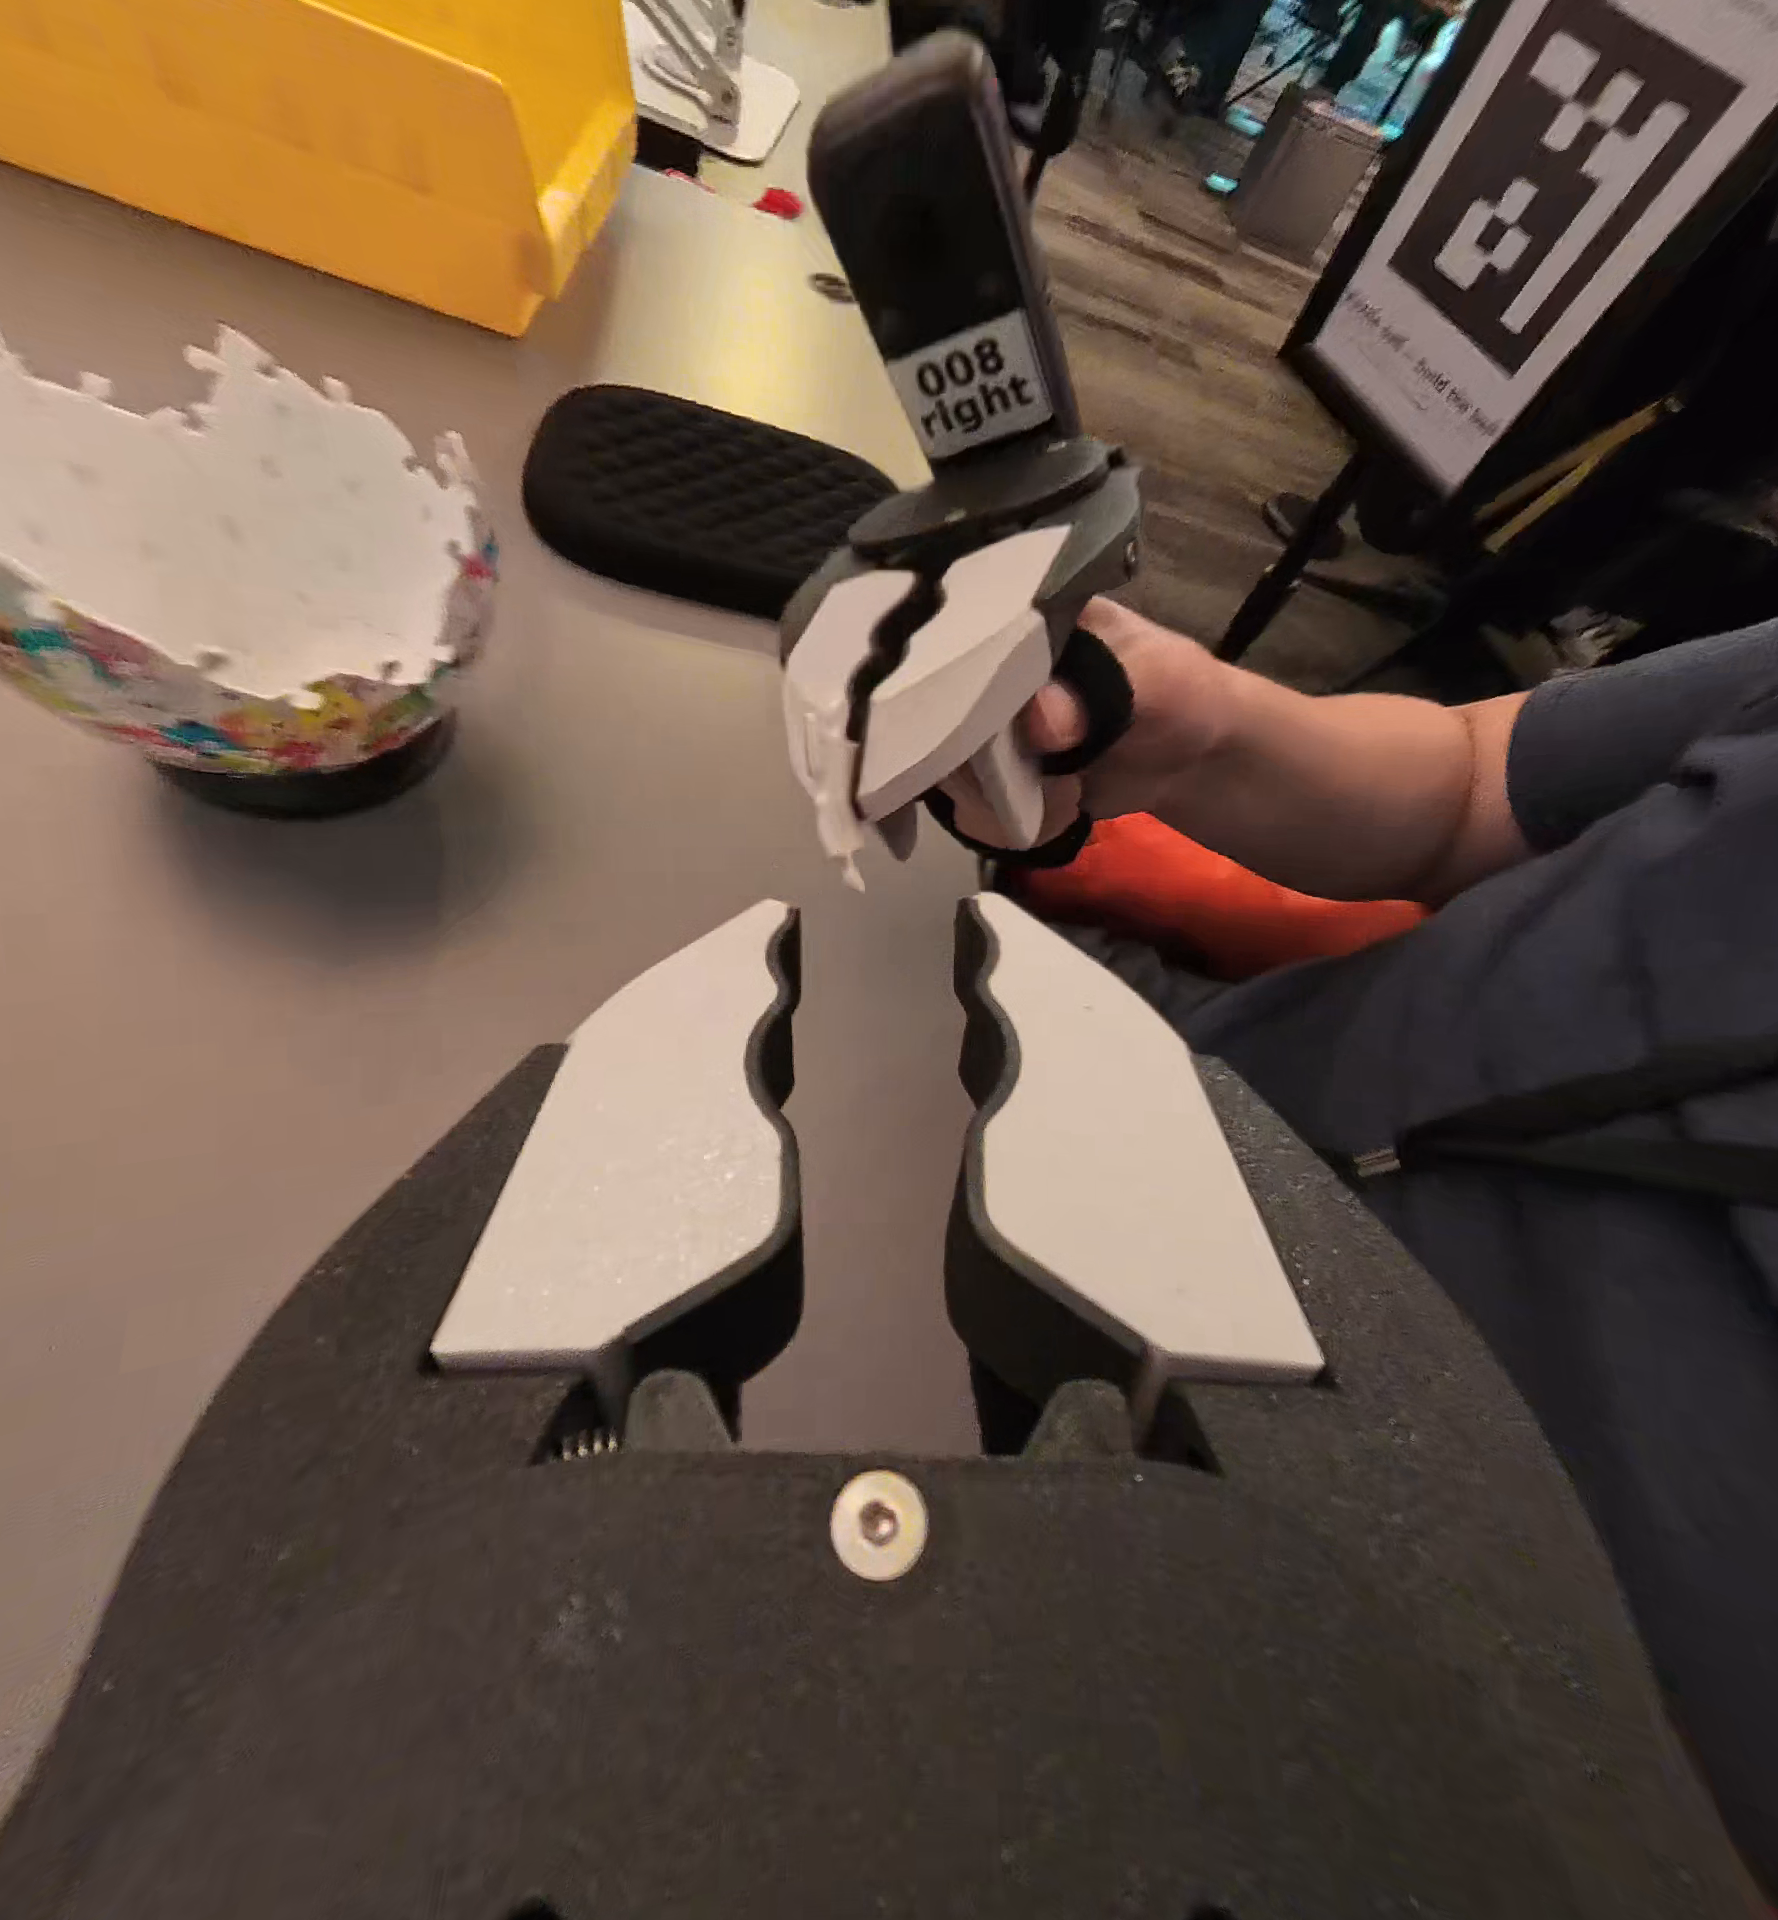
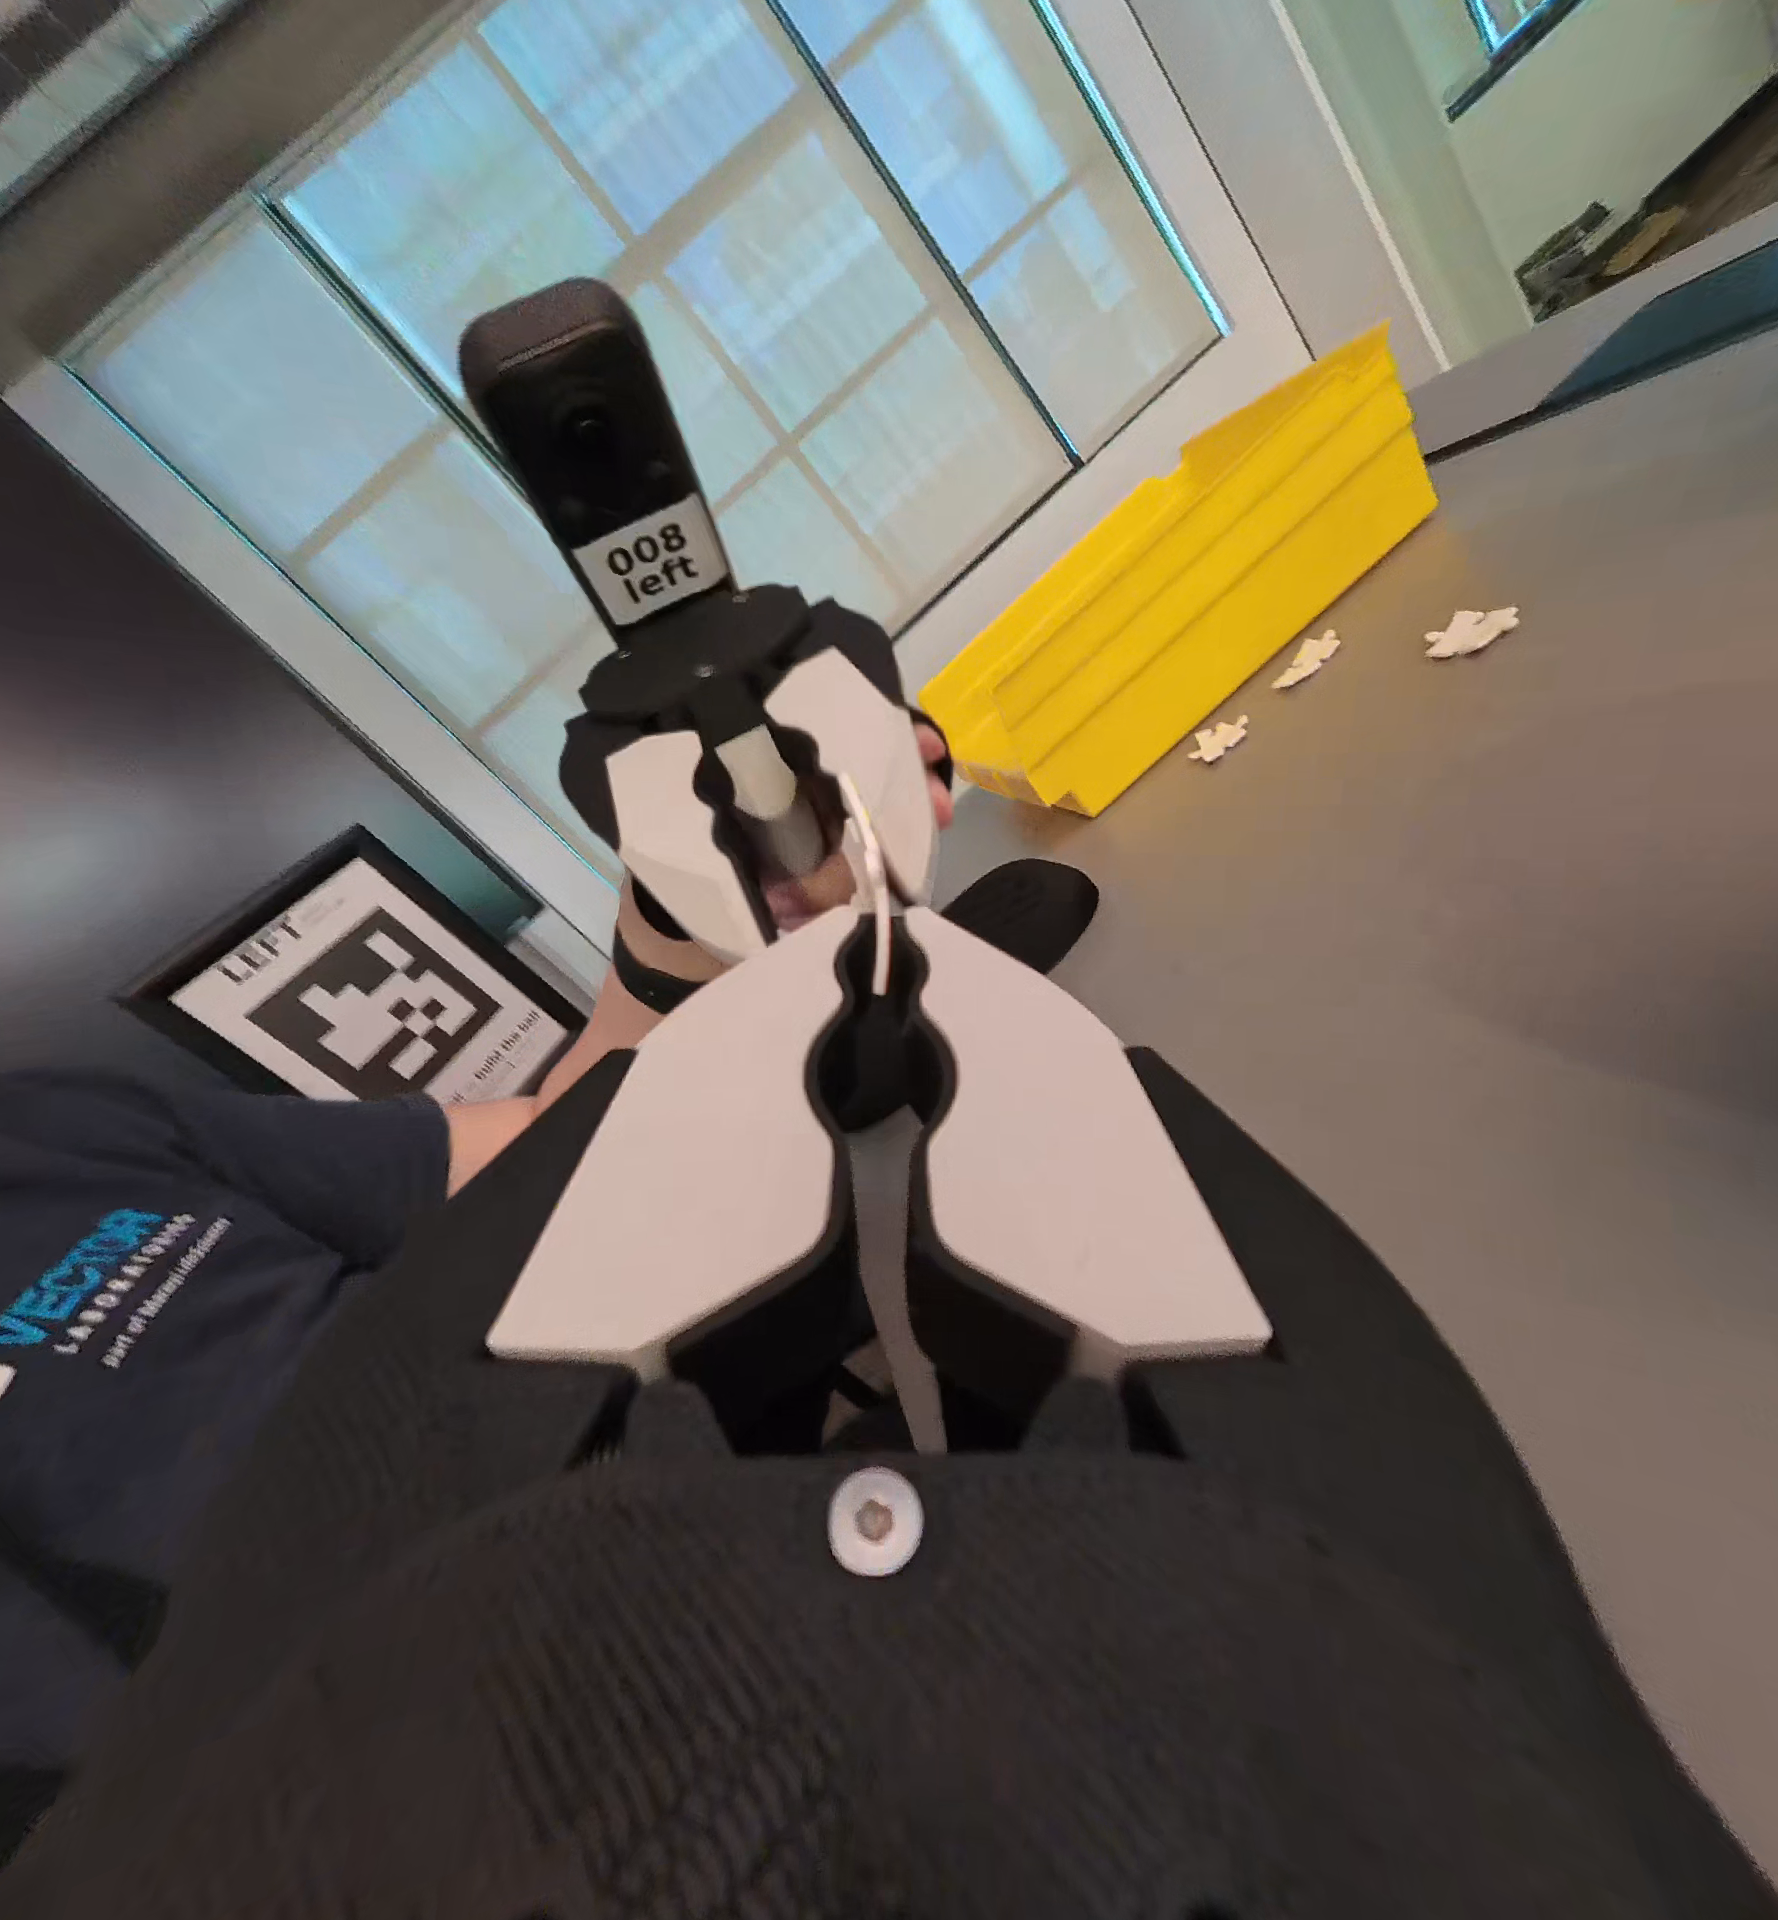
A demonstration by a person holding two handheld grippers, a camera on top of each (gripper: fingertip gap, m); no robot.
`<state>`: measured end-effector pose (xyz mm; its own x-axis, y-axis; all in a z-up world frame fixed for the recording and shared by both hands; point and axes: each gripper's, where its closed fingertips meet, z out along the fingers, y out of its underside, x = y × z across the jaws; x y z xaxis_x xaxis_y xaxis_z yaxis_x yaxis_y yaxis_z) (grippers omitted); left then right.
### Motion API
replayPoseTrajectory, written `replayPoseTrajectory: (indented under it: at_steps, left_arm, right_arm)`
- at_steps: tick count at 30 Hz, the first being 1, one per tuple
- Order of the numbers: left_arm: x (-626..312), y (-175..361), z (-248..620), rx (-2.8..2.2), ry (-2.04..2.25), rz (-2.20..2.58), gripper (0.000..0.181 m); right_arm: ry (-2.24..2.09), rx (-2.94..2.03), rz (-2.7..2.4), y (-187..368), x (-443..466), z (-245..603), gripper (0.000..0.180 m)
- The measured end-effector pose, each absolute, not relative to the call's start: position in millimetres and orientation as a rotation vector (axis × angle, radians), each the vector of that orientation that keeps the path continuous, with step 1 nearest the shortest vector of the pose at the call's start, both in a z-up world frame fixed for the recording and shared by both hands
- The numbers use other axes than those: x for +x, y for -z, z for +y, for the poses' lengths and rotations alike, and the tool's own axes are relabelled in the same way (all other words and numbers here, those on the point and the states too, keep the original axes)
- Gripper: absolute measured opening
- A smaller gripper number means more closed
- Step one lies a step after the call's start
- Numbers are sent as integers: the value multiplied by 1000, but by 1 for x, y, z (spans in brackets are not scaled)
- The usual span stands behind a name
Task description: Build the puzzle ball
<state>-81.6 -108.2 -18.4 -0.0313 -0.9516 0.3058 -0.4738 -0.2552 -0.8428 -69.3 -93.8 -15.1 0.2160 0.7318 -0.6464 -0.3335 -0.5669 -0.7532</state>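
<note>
Plainly, from the left wrist view, the left gripper [image 1: 877,920] has its fingers spread with nothing between them, pointed at the right gripper [image 1: 869,821], which hangs above the worktop [image 1: 241,1039] pinching a white puzzle piece [image 1: 831,805] by its flat faces, probably so its edge tabs stay free for a handover or regrip. The half-built puzzle ball [image 1: 210,582], an open bowl with a jagged rim, sits on a dark stand to the left, steadied for fitting pieces. Behind it stands a yellow bin [image 1: 345,145]. In the right wrist view, the right gripper [image 2: 880,956] fingers are pressed onto the piece [image 2: 869,873], seen edge-on and reaching toward the left gripper [image 2: 833,883]; loose pieces [image 2: 1306,657] lie beside the bin [image 2: 1207,623].
</note>
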Motion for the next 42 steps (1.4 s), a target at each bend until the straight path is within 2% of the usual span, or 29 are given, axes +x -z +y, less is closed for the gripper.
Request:
replayPoseTrajectory:
  at_steps: [2,4,11,13,17,22,34,42]
  left_arm:
    - [-68,25,-115,-1731,1325,1458,11]
    - [-59,26,-117,-1668,1385,1418,3]
    - [-45,33,-120,-1663,1461,1441,2]
    - [-45,35,-116,-1693,1449,1458,1]
    - [-50,42,-109,-1776,1384,1533,1]
    - [-48,52,-107,-1837,1290,1640,2]
    - [-34,56,-98,-1828,1353,1613,2]
    - [-33,49,-97,-1803,1459,1554,3]
  right_arm:
    - [-1457,-1611,-431,20,-65,-100,3]
    - [-1445,-1599,-456,20,-59,-106,3]
    - [-1417,-1602,-555,27,-45,-111,5]
    - [-1358,-1617,-597,25,-38,-106,15]
    - [-1219,-1623,-778,10,-23,-98,14]
    - [-1176,-1714,-961,19,-31,-97,16]
    - [-1396,-1719,-814,39,-31,-93,15]
    - [-1394,-1736,-757,43,-27,-86,3]
